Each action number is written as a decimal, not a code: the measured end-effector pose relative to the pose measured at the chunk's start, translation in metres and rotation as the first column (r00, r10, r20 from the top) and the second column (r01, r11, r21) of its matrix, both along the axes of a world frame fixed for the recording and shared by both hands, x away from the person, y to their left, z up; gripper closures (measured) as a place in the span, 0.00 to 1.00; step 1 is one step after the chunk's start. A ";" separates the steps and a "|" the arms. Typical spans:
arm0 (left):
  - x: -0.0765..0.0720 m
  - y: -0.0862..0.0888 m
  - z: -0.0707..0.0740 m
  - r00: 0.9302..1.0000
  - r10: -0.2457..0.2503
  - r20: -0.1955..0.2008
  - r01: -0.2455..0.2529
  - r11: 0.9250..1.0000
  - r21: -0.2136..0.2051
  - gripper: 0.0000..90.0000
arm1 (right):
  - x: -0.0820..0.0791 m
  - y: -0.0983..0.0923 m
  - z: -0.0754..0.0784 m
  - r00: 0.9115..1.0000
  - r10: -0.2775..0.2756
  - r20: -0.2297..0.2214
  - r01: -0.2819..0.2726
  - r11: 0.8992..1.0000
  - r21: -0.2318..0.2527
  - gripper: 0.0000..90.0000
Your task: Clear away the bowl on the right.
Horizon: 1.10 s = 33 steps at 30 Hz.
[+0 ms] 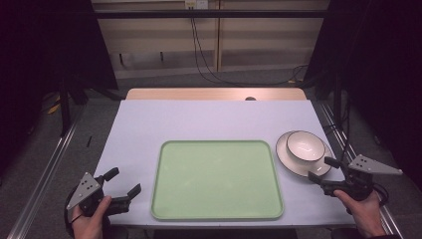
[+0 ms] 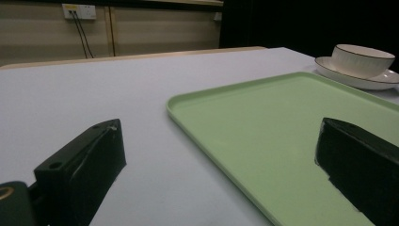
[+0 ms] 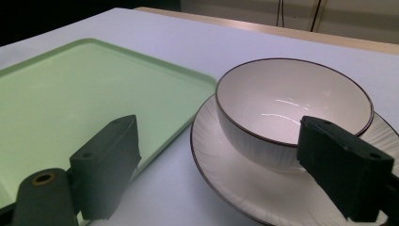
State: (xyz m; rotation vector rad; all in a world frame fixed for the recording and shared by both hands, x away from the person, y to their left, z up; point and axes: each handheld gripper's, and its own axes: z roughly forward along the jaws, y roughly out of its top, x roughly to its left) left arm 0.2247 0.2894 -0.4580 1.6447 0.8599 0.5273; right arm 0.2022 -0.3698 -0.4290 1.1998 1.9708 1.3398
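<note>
1. Your right gripper (image 1: 323, 168) hangs at the near-right edge of the plate (image 1: 286, 158), jaws spread wide w/ nothing between them. From the right gripper view, one jaw sits over the gap between tray and plate, the other over the plate's near rim in front of the bowl. Looks lined up to take the bowl or plate rim, prob. so it can go onto the tray.

2. Your left gripper (image 1: 125, 182) sits low at the table's near-left corner, just beside the tray's (image 1: 159, 199) left edge, jaws also spread and empty. My read: it's parked out of the way, or ready to steady the tray.

3. The tray lies flat in the middle of the table (image 1: 209, 119), bare, so likely the drop spot. Raised rim all round, pale green.

4. Bowl (image 1: 304, 144): white, dark thin line on the lip, upright, empty inside as far as the right gripper view shows. It stands on the plate, roughly centred, to the right of the tray and just beside it, not touching.

5. Plate: white, same dark edge line, faint ribbing on the rim. Glazed and smooth, so I'd guess slippery; grip the bowl wall squarely.
</note>
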 end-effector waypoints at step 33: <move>0.003 0.001 -0.002 1.000 -0.020 -0.012 0.020 1.000 -0.008 0.02 | 0.071 -0.030 0.024 0.996 -0.040 -0.079 0.033 0.995 -0.092 0.30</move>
